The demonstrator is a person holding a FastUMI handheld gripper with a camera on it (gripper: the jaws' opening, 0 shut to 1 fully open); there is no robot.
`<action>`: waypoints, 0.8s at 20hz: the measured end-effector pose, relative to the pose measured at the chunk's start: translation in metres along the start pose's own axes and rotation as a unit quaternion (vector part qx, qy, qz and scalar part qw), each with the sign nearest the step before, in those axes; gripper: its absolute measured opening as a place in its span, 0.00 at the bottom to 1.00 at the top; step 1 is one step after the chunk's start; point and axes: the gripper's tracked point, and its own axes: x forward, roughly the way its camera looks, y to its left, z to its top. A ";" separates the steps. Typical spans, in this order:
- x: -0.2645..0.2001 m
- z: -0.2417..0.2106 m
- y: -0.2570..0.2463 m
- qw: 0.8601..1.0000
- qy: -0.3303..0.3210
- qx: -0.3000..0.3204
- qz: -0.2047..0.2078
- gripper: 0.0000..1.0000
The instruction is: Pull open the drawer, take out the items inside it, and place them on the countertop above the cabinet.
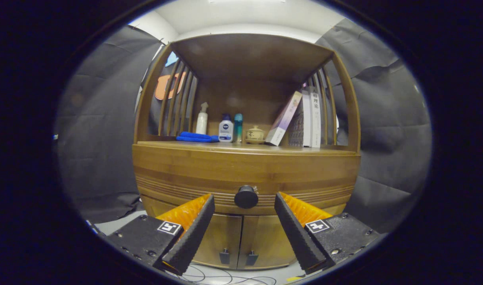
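Closed wooden drawer [245,178] — black round knob [246,196] between spread claw [244,200] fingers.

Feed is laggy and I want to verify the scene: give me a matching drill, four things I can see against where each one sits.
Things:
1 drawer knob
2 blue cloth
3 leaning book
4 cupboard door handles

Places:
A countertop, beside the slatted side near the white spray bottle
B below the drawer
C between the open fingers, just ahead
D countertop, propped against upright books

Pairs: 1-C, 2-A, 3-D, 4-B
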 end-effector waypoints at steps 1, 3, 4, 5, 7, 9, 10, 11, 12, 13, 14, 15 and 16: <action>0.009 -0.002 -0.001 1.000 0.005 -0.007 -0.007 0.97; 0.022 -0.007 0.000 1.000 0.013 -0.014 -0.009 0.92; 0.027 -0.006 -0.001 1.000 0.015 -0.015 -0.011 0.91; 0.033 -0.005 -0.001 1.000 0.015 -0.016 -0.011 0.86; 0.038 -0.006 -0.002 0.999 0.024 -0.020 -0.013 0.78; 0.040 -0.009 0.003 0.999 0.029 -0.014 -0.011 0.66; 0.041 -0.010 0.001 0.999 0.030 -0.008 -0.014 0.66; 0.043 -0.012 0.001 0.999 0.033 -0.005 -0.014 0.66; 0.045 -0.016 0.001 0.999 0.041 0.001 -0.014 0.66; 0.047 -0.017 0.001 0.999 0.048 0.012 -0.012 0.66; 0.051 -0.017 0.001 0.998 0.051 0.023 -0.009 0.65; 0.052 -0.018 0.005 0.998 0.054 0.032 -0.001 0.61; 0.053 -0.019 0.003 0.998 0.055 0.032 -0.003 0.58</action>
